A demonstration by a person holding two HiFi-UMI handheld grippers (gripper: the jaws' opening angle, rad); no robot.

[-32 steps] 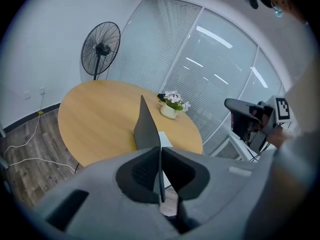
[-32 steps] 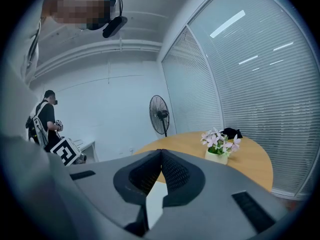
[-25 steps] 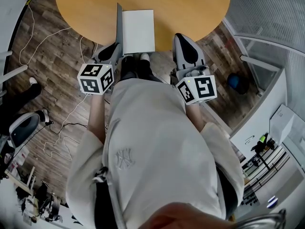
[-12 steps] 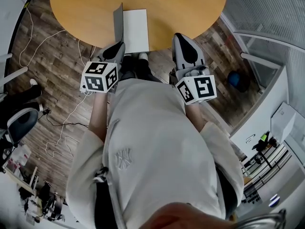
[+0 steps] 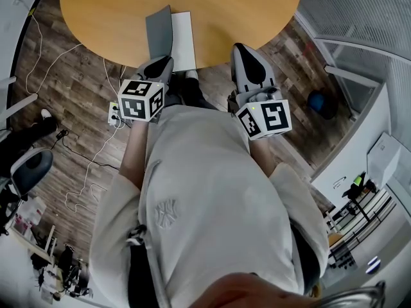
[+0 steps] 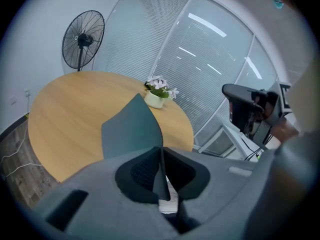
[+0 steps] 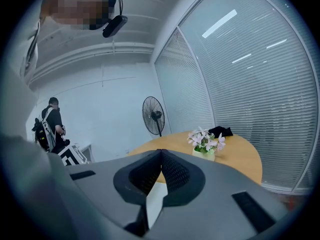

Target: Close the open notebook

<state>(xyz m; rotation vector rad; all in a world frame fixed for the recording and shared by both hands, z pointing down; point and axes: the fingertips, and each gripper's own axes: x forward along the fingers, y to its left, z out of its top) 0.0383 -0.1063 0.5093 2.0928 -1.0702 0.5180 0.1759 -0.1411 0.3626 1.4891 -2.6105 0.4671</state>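
The notebook lies at the near edge of the round wooden table point(image 5: 109, 11). Its grey cover point(image 5: 159, 34) is lifted and leans over the white page point(image 5: 184, 40). My left gripper point(image 5: 164, 61) is shut on the cover's near edge. In the left gripper view the cover point(image 6: 131, 129) rises as a thin sheet from between the jaws of the left gripper point(image 6: 161, 150), with a strip of white page point(image 6: 167, 198) below. My right gripper point(image 5: 243, 49) hovers at the table's edge, to the right of the notebook, shut and empty. The right gripper point(image 7: 161, 155) looks over the white page point(image 7: 155, 200).
A pot of flowers point(image 7: 204, 143) and a black item point(image 7: 220, 131) sit on the table's far side. A standing fan point(image 6: 82, 39) is beyond the table. Cables point(image 5: 90, 159) trail over the wooden floor at left. A person point(image 7: 50, 124) stands in the background.
My left gripper has moved right with the cover. The cover has swung from standing edge-on to leaning over the white page, hiding part of it. My right gripper has hardly moved.
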